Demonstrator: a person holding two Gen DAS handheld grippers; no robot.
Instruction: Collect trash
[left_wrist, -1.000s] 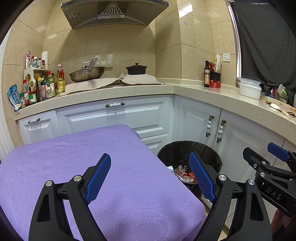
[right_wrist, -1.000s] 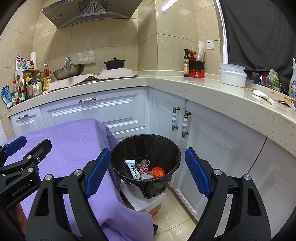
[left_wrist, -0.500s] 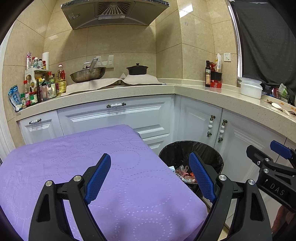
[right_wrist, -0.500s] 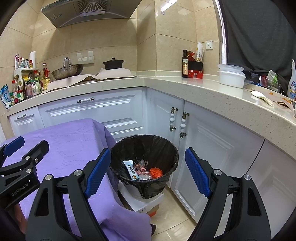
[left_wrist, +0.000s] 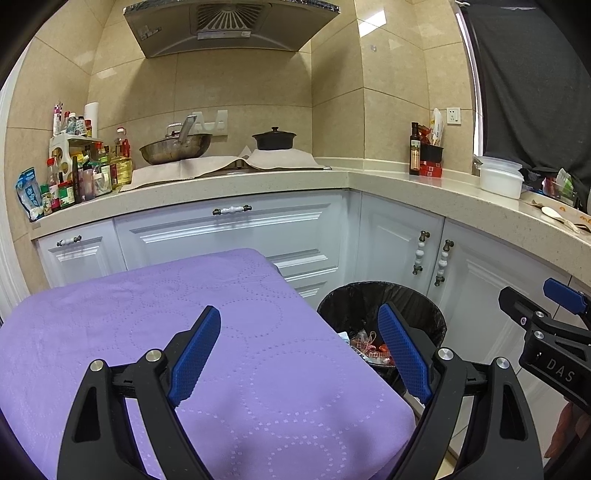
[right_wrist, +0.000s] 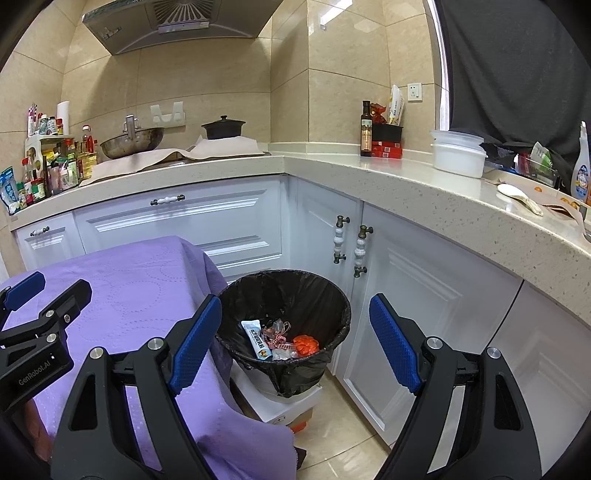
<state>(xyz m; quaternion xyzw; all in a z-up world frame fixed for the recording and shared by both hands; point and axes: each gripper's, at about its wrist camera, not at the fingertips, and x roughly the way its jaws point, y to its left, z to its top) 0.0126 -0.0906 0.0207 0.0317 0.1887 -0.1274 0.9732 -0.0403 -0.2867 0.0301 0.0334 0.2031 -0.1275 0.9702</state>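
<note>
A home kitchen: range hood (left_wrist: 231, 26), wok (left_wrist: 175, 147), stone counter (right_wrist: 424, 184), white cabinets (right_wrist: 177, 221).

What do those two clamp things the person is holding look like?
Both are alike: the left gripper and the right gripper have black plastic frames with silver bolts and two fingers faced with blue textured pads. One body reads "GenRobot.AI", the other "DAS". No cables or sleeves show.

Black gripper (left_wrist: 299, 354) frames — 2 blue textured pads (left_wrist: 195, 354), silver screws.
</note>
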